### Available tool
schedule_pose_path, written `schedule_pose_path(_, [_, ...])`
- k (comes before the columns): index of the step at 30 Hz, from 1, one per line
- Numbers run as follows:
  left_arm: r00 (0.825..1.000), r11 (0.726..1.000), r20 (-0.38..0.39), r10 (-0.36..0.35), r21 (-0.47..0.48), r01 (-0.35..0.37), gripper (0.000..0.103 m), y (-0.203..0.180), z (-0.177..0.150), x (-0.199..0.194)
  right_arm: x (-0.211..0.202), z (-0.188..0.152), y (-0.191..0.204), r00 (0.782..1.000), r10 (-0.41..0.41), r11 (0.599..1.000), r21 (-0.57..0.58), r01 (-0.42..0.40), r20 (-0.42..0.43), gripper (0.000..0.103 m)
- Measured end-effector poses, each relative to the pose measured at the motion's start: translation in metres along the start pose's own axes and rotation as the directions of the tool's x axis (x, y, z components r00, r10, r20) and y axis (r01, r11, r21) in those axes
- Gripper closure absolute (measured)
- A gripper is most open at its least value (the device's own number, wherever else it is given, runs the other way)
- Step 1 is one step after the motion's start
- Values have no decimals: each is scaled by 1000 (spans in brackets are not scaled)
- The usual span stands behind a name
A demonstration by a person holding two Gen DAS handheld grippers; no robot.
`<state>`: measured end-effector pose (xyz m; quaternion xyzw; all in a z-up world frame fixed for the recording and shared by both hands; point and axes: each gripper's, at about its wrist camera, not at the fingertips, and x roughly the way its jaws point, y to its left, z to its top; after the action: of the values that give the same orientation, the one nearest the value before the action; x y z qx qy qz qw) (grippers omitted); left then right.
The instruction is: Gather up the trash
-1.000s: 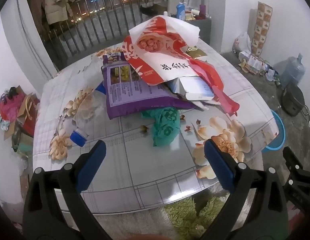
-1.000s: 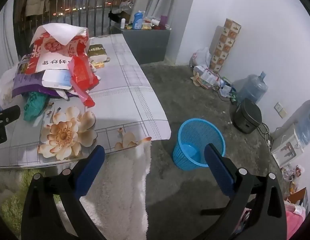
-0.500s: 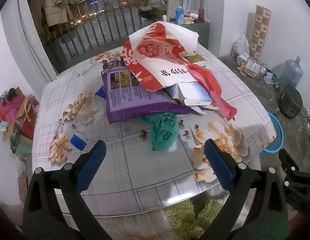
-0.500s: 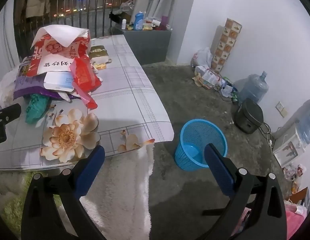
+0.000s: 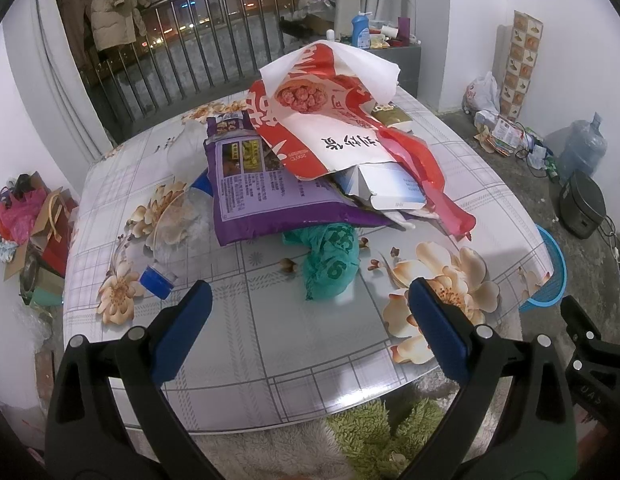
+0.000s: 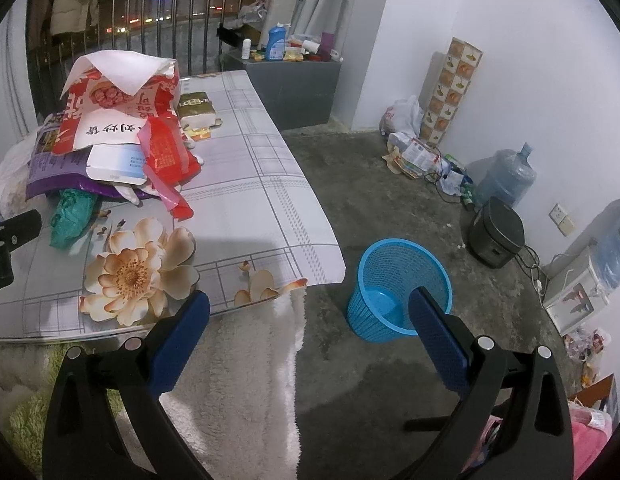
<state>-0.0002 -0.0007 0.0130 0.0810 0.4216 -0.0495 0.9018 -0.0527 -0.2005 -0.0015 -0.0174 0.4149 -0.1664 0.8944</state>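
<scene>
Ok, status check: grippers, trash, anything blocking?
Left gripper open, empty, facing trash pile on table. Right gripper open, empty, over floor. Blue basket beside table, path open.

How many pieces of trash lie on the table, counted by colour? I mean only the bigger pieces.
Red and white bag: 1
Purple bag: 1
Green bag: 1
White box: 1
Red wrapper: 1
Clear bottle with blue cap: 1
Total: 6

The left wrist view looks down across the flower-printed table (image 5: 270, 344) from its near edge; the right wrist view faces further toward 2 o'clock, over the concrete floor, sharing the table's corner and the blue plastic basket (image 6: 393, 280).
</scene>
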Motion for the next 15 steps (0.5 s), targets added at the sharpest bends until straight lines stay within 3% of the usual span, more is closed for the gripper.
schedule_pose_path(15, [1000, 1000, 0, 0, 0, 0, 9, 0, -1, 0, 0, 0, 1, 1000, 0, 1000, -1, 0, 0, 6])
